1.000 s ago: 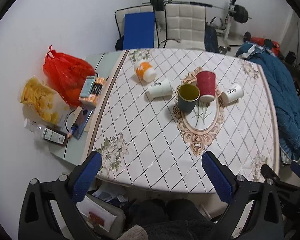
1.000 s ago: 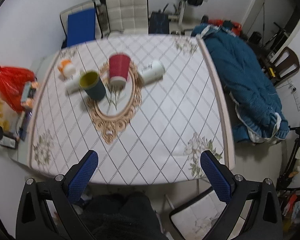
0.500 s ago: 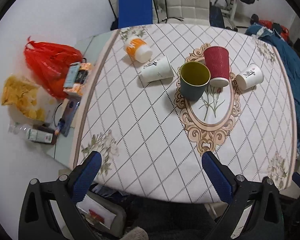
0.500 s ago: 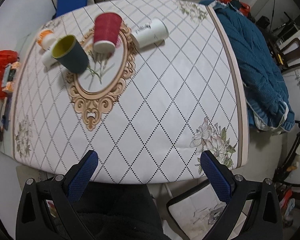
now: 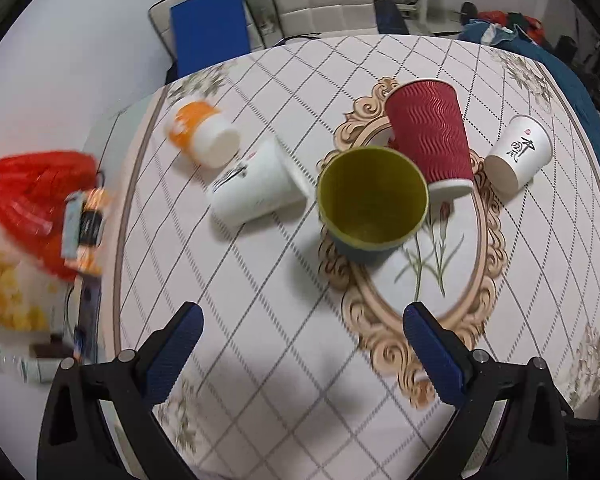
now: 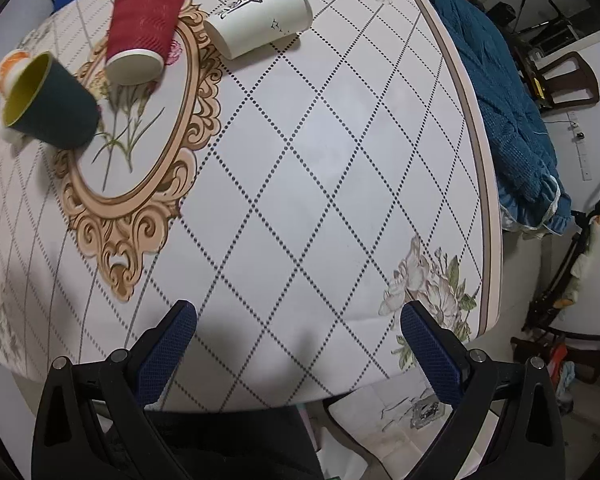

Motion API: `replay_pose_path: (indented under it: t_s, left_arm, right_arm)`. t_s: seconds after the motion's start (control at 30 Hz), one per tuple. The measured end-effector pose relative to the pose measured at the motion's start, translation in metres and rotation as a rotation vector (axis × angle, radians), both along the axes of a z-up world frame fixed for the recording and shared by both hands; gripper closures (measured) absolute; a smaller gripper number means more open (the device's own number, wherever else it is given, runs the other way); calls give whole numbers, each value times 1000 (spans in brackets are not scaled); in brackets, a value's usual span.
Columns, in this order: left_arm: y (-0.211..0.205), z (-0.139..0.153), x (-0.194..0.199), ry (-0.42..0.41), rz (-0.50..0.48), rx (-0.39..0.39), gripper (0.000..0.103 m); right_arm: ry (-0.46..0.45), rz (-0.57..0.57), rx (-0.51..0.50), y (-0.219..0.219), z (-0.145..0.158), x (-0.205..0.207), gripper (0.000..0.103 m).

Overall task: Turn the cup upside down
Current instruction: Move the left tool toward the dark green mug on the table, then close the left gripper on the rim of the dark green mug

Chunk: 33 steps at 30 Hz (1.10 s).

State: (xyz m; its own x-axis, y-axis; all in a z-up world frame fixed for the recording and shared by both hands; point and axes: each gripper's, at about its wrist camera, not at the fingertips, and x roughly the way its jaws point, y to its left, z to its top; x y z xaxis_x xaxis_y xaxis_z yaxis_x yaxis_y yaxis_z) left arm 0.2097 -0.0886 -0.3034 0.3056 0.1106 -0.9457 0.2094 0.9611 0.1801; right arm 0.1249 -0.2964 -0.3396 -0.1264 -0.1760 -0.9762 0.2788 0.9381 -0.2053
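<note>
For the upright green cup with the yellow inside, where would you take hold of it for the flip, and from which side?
Grip the green cup across its outer wall, below the rim, coming in level from the near side with the left gripper, whose jaws are open and nearest it. It stands mouth up, and the red cup crowds its far right side, so the near wall looks freest.

The dark green cup [image 5: 370,210] with its yellow-green inside stands upright, mouth up, near the middle of the left wrist frame, on the upper left edge of the ornate oval print. Its rim sits just beside the red ribbed cup [image 5: 430,136], which stands upside down at upper right. In the right wrist view, the green cup [image 6: 50,106] is at the left edge.
</note>
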Motion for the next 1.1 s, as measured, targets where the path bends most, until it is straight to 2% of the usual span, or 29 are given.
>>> replay_pose_path:
  t_s: [0.33, 0.83, 1.03, 1.1]
  left_arm:
    - [-16, -28, 35, 15, -49, -28, 1]
    - [-47, -55, 66, 12, -109, -65, 1]
    - [-49, -60, 79, 2, -98, -99, 32]
    - [-47, -60, 83, -5, -91, -108, 36]
  right_arm:
    - [35, 16, -30, 4, -29, 36, 0]
    - [70, 13, -58, -3, -47, 66, 0]
    - [81, 2, -74, -11, -52, 70, 0]
    - [82, -3, -72, -13, -54, 70, 0]
